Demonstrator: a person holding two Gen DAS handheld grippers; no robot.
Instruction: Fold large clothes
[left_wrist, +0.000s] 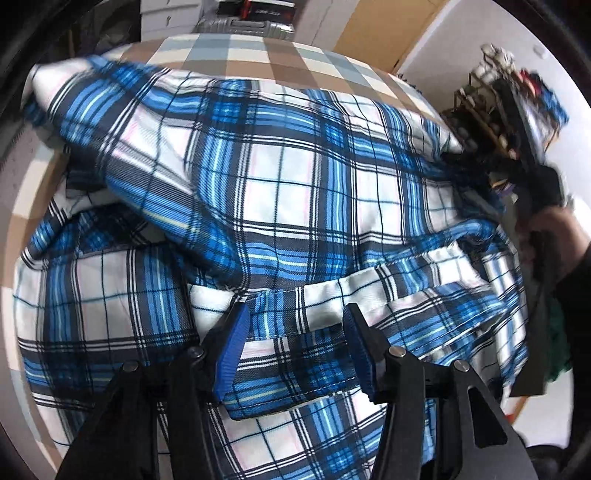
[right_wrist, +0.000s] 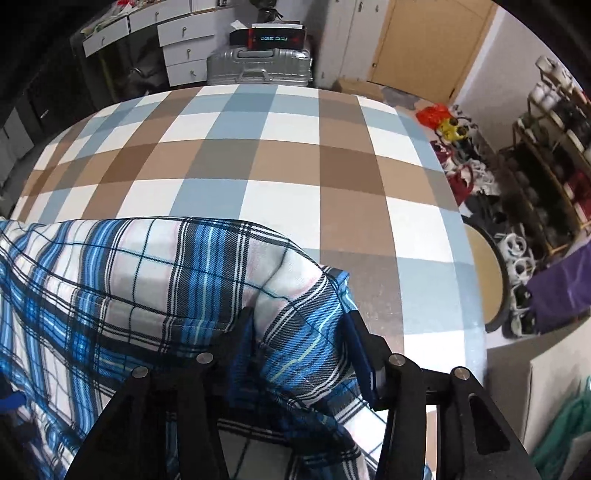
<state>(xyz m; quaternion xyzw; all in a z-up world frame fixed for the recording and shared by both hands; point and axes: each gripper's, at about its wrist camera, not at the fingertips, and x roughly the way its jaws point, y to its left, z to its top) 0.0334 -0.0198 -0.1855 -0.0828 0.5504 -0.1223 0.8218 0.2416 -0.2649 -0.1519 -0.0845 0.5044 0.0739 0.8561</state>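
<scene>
A large blue-and-white plaid shirt (left_wrist: 280, 177) lies rumpled on a bed with a brown, blue and white checked cover (right_wrist: 280, 162). In the left wrist view my left gripper (left_wrist: 297, 347) stands open over a hemmed edge near the camera. Cloth lies loose between its blue pads (left_wrist: 232, 350). In the right wrist view my right gripper (right_wrist: 301, 339) is shut on a bunched corner of the shirt (right_wrist: 129, 277) at its right end. The fabric fills the jaws and drapes over the left finger. A hand (left_wrist: 550, 236) holds that gripper at the right of the left wrist view, where the cloth runs taut toward it.
A silver suitcase (right_wrist: 258, 68) and white drawers (right_wrist: 184, 40) stand beyond the bed's far edge. To the right of the bed are a round wooden stool (right_wrist: 484, 273), a shoe rack (right_wrist: 546, 155), a purple bag (right_wrist: 561, 291) and floor clutter. A wooden door (right_wrist: 424, 48) is at the back right.
</scene>
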